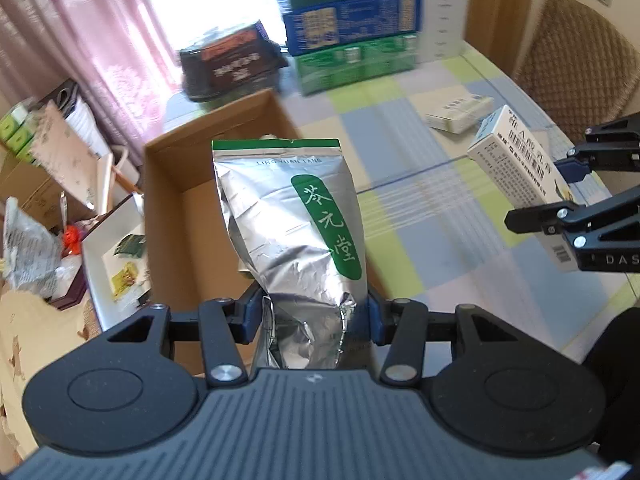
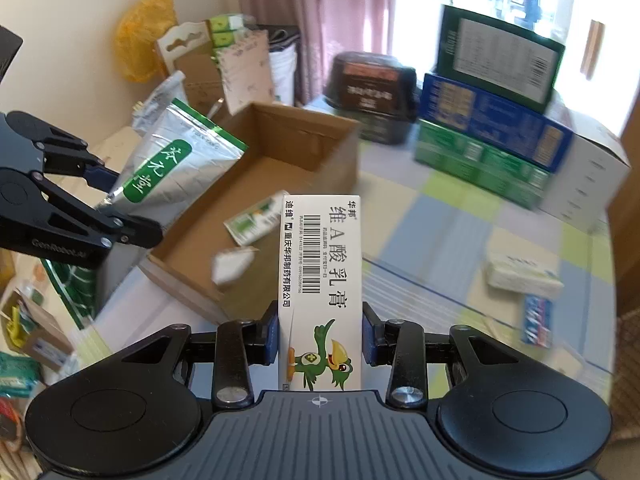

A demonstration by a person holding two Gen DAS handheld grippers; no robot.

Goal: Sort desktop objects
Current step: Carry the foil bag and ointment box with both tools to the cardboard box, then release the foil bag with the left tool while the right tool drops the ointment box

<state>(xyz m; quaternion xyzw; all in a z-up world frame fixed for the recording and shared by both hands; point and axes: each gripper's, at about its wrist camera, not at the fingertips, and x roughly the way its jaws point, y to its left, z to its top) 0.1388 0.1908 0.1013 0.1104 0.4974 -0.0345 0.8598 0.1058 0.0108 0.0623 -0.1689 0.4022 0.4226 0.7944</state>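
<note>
1. Left gripper (image 1: 316,316): jaws closed onto the lower part of the silver foil pouch (image 1: 288,216), which stands upright between the blue pads, its green-banded top edge away from the camera. The pouch is carried in the air, over the near end of the cardboard box (image 1: 176,184).

2. Right gripper (image 2: 320,336): jaws closed on the white medicine carton (image 2: 320,264), gripped at its parrot-printed end and held off the table (image 2: 460,216) above the checked cloth, just right of the box.

3. Cardboard box, at the table's left edge, open-topped. Contents visible from the right wrist view: a small green-and-white packet (image 2: 256,222) and a blurred white item (image 2: 232,266) near the front wall.

4. Loose on the cloth toward the right edge: a pale flat box (image 2: 524,274) and a small blue-and-red pack (image 2: 538,322).

5. Far edge: a dark tub (image 2: 370,96) and a stack of green and blue cartons (image 2: 488,120).

Handling note, as judgement: the step appears to be depositing both held items in the box. Lower the pouch well inside the walls before releasing, since foil slumps and may tip over the rim; bring the carton in over the right wall, one gripper at a time, to avoid the two colliding.
</note>
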